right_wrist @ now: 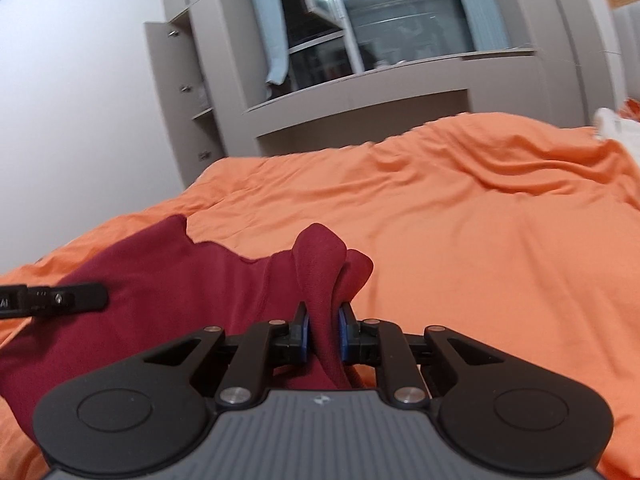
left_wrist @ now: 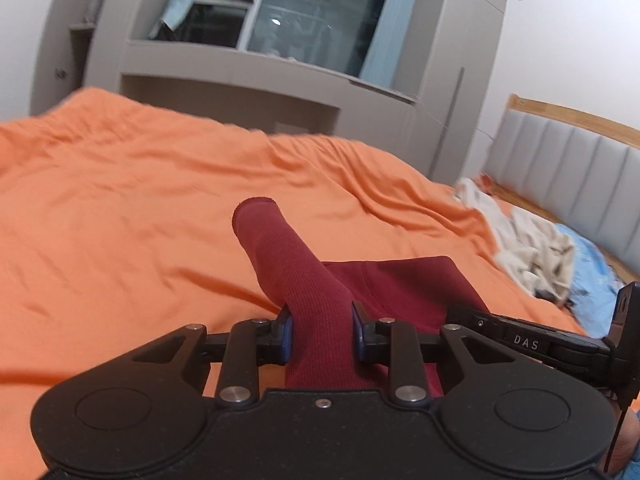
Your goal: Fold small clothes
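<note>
A dark red garment lies on the orange bed cover. In the left wrist view my left gripper is shut on a ribbed sleeve of the garment, which sticks out forward past the blue pads, lifted off the cover. The garment's body spreads to the right of it. In the right wrist view my right gripper is shut on a bunched fold of the same garment, raised above the cover. Each gripper shows at the edge of the other's view.
A heap of pale crumpled clothes and a blue cloth lie at the bed's right side by a grey padded headboard. Grey cabinets and a dark window stand beyond the bed.
</note>
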A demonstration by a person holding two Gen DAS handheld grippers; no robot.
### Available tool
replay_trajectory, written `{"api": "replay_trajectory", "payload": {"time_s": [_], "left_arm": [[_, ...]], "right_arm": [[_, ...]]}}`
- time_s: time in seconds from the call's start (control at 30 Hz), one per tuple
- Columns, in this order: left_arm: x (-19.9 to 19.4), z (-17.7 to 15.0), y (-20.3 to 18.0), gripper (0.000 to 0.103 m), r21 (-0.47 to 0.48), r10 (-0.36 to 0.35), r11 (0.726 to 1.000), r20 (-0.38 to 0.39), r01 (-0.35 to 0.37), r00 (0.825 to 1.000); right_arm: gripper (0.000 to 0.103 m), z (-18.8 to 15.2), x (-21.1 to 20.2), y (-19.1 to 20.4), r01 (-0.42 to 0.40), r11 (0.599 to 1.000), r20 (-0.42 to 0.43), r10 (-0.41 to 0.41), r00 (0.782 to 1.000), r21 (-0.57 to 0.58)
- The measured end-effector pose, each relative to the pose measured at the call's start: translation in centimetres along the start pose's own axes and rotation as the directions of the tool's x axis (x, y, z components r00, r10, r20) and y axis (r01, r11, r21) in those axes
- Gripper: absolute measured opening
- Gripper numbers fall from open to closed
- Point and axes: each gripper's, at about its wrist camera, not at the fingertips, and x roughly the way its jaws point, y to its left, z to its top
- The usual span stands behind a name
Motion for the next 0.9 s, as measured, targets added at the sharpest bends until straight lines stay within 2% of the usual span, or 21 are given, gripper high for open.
{"api": "replay_trajectory", "payload": {"time_s": [0.17,0.33,0.47,0.67,0.9], "left_arm": [[-1.5,0.1,2.6,0.03,0.009,0.09,0.996,0.015,-0.09,0.996],[-0.3,-2.0,4.3,0.03,0.006,0.123,0.992,-0.061,-0.123,0.99],[0.8,-3.6,5.2,0.031,0.04,0.163,0.986,-0.109,-0.16,0.981],[1.5,-5.2,5.8,0.033,0.085,0.197,0.979,-0.14,-0.187,0.97],[1.7,-6.0,5.7,0.037,0.089,0.208,0.976,-0.135,-0.197,0.969]], "right_arm": [[0.016,-1.3,2.1,1.6,0.003,0.999,-0.054,-0.005,0.999,-0.05],[0.016,-2.9,3.2,1.3,0.045,0.998,-0.111,-0.05,0.993,-0.048],[0.016,-3.5,3.5,1.1,0.055,0.998,-0.131,-0.059,0.99,-0.038],[0.018,-4.2,4.0,1.1,0.068,0.997,-0.158,-0.074,0.985,-0.045],[0.026,-4.9,4.2,0.4,0.077,0.997,-0.179,-0.078,0.981,-0.01]]}}
